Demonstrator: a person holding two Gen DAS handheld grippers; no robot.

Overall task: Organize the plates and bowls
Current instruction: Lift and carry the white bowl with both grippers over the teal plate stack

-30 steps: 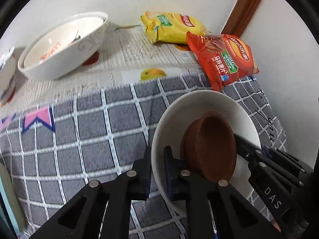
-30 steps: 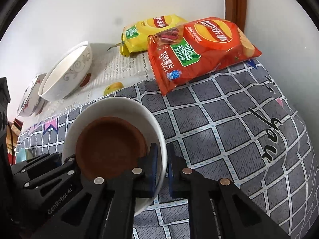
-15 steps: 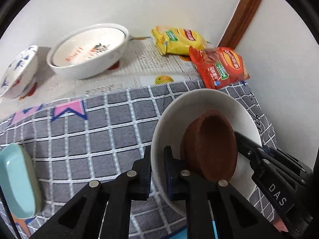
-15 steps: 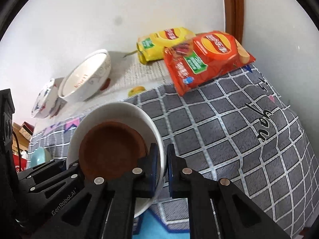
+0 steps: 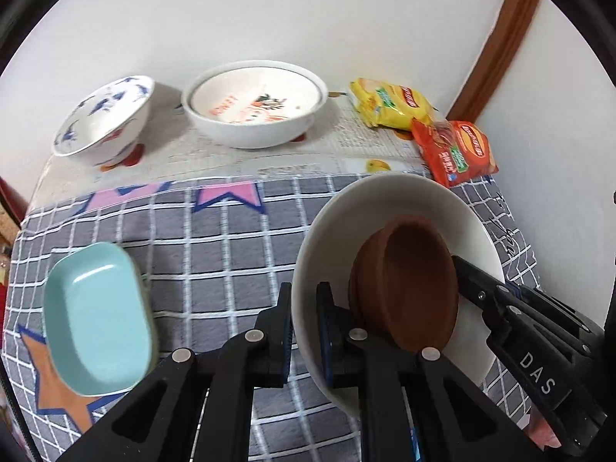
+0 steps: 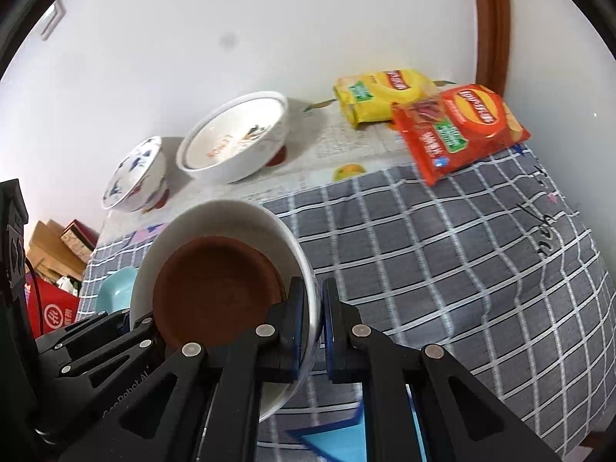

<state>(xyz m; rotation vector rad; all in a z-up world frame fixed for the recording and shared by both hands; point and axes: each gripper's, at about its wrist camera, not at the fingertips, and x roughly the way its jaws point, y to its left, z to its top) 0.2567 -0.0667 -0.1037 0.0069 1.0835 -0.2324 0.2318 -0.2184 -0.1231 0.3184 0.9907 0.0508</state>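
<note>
A white bowl (image 5: pixel 389 208) with a brown dish (image 5: pixel 408 285) inside is held above the checked tablecloth. My left gripper (image 5: pixel 304 319) is shut on its left rim. My right gripper (image 6: pixel 317 319) is shut on its right rim (image 6: pixel 304 265), and the brown dish (image 6: pixel 215 292) shows inside. A large white bowl (image 5: pixel 254 104) with orange print and a blue-patterned bowl (image 5: pixel 104 119) stand at the back by the wall. A light blue rectangular dish (image 5: pixel 96 315) lies at the left on the cloth.
A yellow snack bag (image 5: pixel 389 104) and a red chip bag (image 5: pixel 454 150) lie at the back right near a brown door frame (image 5: pixel 496 38). Cardboard boxes (image 6: pixel 50 254) stand beyond the table's left edge. The wall is close behind the bowls.
Both grippers have pulled back and risen with the white bowl. The back bowls and snack bags look farther away, and the light blue dish has come into view.
</note>
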